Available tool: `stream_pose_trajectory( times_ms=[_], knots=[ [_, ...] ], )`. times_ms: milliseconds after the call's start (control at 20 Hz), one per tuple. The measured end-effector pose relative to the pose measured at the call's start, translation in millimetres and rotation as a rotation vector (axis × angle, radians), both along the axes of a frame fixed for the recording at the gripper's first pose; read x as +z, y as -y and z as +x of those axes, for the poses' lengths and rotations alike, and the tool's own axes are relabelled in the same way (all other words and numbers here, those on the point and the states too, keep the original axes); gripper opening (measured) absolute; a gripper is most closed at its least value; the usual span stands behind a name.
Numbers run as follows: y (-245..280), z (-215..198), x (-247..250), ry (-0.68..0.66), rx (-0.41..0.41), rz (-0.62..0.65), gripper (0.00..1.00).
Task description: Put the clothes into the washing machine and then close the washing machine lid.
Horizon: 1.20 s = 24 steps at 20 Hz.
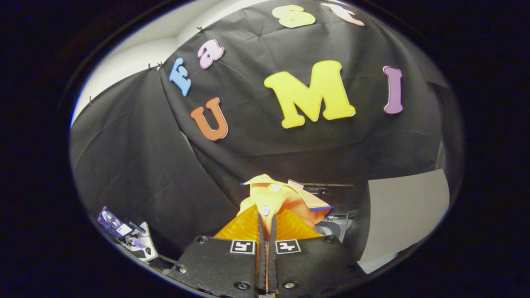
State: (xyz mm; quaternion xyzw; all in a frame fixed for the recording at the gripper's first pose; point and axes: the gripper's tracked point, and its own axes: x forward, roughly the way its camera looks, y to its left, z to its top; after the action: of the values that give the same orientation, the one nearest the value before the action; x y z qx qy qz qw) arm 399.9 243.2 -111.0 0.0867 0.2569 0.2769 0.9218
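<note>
An orange shirt (276,198) with white buttons and a blue-edged collar stands up between my fingers. My gripper (267,225) is shut on the shirt, the two fingers pressed close with cloth bunched between and just ahead of them. Beyond the shirt to the right, a dark machine part (331,207) with a round grey opening shows, partly hidden by the cloth.
A grey flat panel (403,211) lies to the right of the fingers. A small white device with purple parts (128,238) sits low to the left. The black cloth wall rises close ahead.
</note>
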Motion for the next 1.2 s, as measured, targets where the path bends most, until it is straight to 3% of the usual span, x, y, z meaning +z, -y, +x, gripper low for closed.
stream_pose_trajectory(
  times_ms=[650,1200],
  knots=[
    [-25.7,88.8,-158.6,-0.253,0.031,-0.162,0.05],
    [-31.6,122.5,-245.2,-0.43,0.013,-0.279,0.05]
  ],
)
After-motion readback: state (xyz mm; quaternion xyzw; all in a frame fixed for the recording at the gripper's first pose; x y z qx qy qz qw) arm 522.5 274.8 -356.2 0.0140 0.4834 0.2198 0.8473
